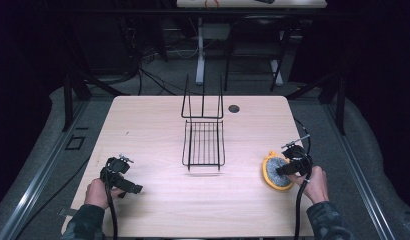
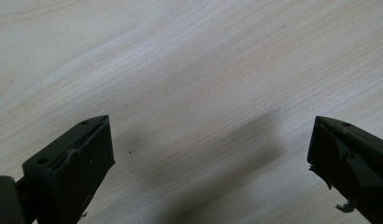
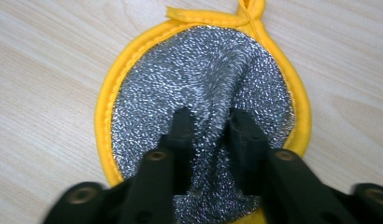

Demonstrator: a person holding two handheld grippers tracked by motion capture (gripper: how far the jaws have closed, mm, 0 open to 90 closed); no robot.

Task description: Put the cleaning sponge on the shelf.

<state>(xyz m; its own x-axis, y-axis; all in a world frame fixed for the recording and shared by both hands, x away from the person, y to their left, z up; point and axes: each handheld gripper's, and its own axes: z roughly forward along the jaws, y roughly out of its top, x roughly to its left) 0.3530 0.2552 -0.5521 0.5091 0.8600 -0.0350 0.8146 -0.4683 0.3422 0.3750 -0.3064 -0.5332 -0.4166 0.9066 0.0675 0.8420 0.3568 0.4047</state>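
Round scouring pad [image 3: 199,88], silver mesh face with a yellow stitched border and a small yellow loop at its far edge, lying flat on the pale wood bench [image 1: 153,125] near the right-hand edge, on the near half. Right gripper [image 3: 209,122] down on the pad, jaws drawn narrow and pinching a raised fold of the silver mesh between them (creases in the fabric running away from the pinch toward the yellow border). Right hand [image 1: 315,182] wrapped around the gripper body just behind the pad, black cable trailing back toward the near edge of the bench. Left gripper [image 2: 210,154] low over bare wood at the near left of the bench, well apart from the pad, jaws spread wide with nothing between them but wood grain and their own soft shadow. Left hand [image 1: 99,192] gripping it from behind, sleeve entering from the bottom of the high view. Black wire rack [image 1: 203,144] standing at the middle of the bench, between the two grippers and farther from the person than either, its flat grid base lying on the wood and its taller wire back rising at the far end; nothing resting in it. Small dark round hole [image 1: 234,108] in the bench top just beyond and right of the rack, near the far edge.
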